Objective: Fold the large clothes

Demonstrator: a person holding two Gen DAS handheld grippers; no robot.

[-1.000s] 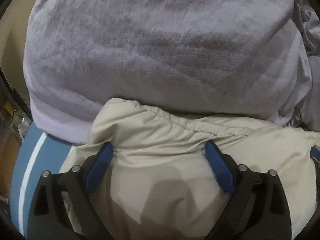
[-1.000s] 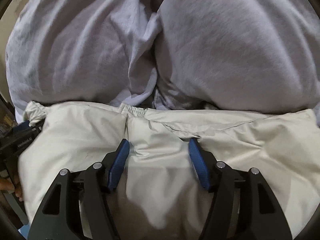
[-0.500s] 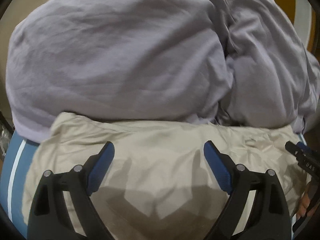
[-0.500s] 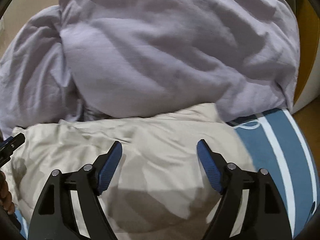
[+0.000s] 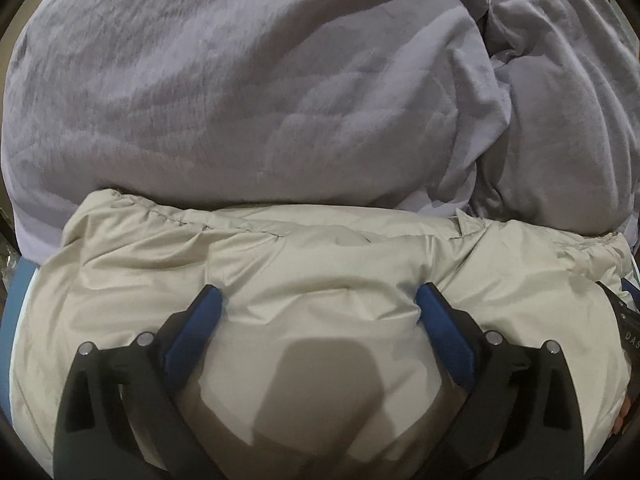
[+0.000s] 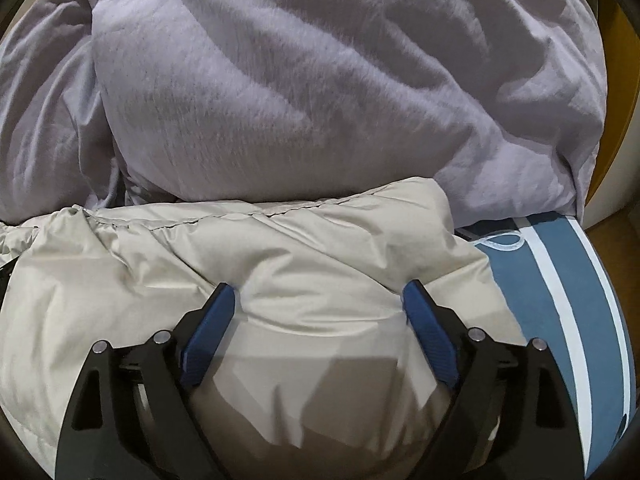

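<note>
Both grippers sat pressed down onto the puffy beige padded jacket (image 5: 320, 264), likely flattening the bundle after a fold so trapped air left the filling.

The left gripper (image 5: 318, 304) had its blue-padded black jaws spread wide apart, having just been opening; jacket fabric bulged up between them, but the pads did not look clamped on it. A crease ran across between the two tips, so the tips seemed to dent the cloth.

The right gripper (image 6: 320, 300) was the same: jaws well apart, just been opening, a swell of jacket between them, nothing pinched. In the left wrist view its black body showed at about 3 o'clock, at the jacket's far end, so the two tools probably bracketed the bundle's width.

The jacket lay at 6 o'clock in both views, on the blue bedsheet with white stripes (image 6: 560, 280), which showed at 3 o'clock in the right wrist view. Its shell was smooth, slightly shiny, and crinkly, with a gathered elastic hem (image 5: 160, 210) along the far edge at roughly 10 o'clock in the left wrist view. It looked soft and springy, and would probably puff back when let go.

The crumpled lilac-grey quilted duvet (image 5: 260, 92) filled 12 o'clock, touching the jacket's far edge. It was matte and bulky, heaped in big rounded folds.

The fold looked mostly done; that was a guess.
</note>
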